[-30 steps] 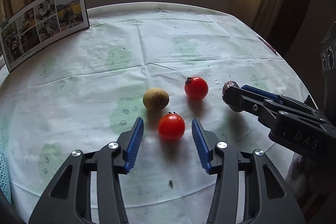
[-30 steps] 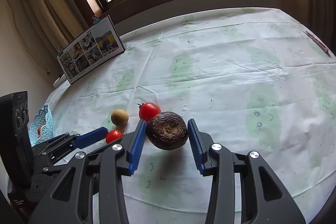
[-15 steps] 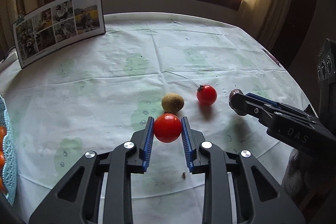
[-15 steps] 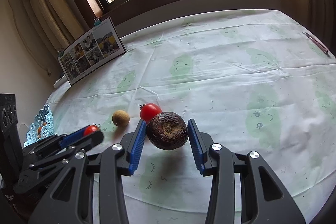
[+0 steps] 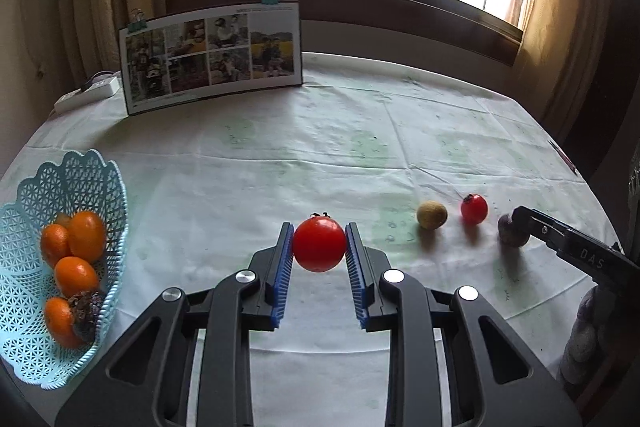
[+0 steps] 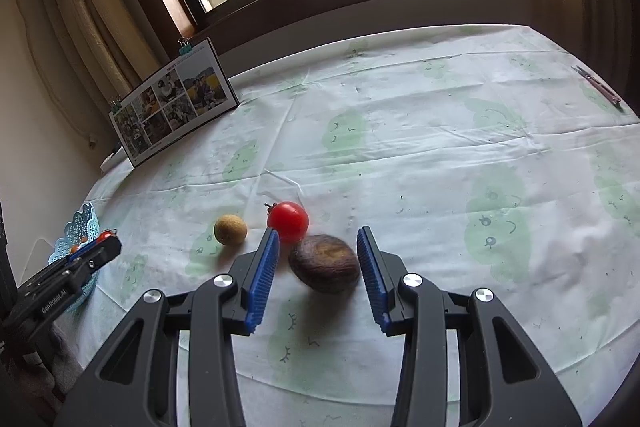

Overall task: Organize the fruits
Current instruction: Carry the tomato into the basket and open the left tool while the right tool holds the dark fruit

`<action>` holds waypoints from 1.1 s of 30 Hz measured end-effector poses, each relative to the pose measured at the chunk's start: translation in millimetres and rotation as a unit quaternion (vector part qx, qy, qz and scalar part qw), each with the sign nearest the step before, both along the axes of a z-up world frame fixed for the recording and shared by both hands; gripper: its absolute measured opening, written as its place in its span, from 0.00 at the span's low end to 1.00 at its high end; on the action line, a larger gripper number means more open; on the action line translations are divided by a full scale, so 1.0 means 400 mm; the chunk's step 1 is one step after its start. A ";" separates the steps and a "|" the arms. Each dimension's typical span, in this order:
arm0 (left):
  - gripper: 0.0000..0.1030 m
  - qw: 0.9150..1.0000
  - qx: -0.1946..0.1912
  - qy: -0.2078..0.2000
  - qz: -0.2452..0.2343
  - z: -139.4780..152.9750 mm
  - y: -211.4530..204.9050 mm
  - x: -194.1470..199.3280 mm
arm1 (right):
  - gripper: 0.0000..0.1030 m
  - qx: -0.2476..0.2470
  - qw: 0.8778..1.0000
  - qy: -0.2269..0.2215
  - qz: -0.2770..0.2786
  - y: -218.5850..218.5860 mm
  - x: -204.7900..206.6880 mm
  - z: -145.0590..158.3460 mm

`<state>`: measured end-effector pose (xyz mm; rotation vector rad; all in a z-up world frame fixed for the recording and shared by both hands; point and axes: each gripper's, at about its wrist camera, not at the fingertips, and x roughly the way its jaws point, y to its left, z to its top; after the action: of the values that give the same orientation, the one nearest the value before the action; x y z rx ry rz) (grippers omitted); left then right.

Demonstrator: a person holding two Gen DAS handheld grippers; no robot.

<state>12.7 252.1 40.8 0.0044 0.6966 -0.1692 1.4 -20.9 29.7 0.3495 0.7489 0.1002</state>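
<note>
Blue basket's [image 5: 48, 363] oranges [image 5: 76, 275] clear only left-wrist.

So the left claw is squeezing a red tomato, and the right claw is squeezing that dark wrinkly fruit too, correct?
Not quite. The left gripper does clamp the red tomato, but the right gripper is open: in the right wrist view its jaws stand apart from the dark wrinkly fruit, which lies on the tablecloth.

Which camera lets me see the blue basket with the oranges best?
The left wrist view: the blue basket shows nearly whole, oranges inside. In the right wrist view, only its rim peeks out behind the left gripper.
</note>
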 end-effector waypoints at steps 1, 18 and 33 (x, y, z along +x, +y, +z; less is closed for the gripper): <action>0.26 1.000 -0.001 -0.003 0.008 0.004 0.014 -0.001 | 0.40 -0.001 1.000 -0.001 0.000 0.001 0.000 0.001; 0.26 0.992 -0.005 -0.052 0.115 0.061 0.205 -0.037 | 0.41 -0.025 0.999 0.038 0.011 0.034 0.026 -0.030; 0.74 0.972 0.014 -0.083 0.221 0.066 0.358 -0.068 | 0.42 -0.051 0.997 0.053 0.028 0.078 0.040 -0.038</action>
<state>-14.4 395.3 67.3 -0.1091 0.5170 0.2670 17.6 10.1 14.3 0.2387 0.8652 0.0964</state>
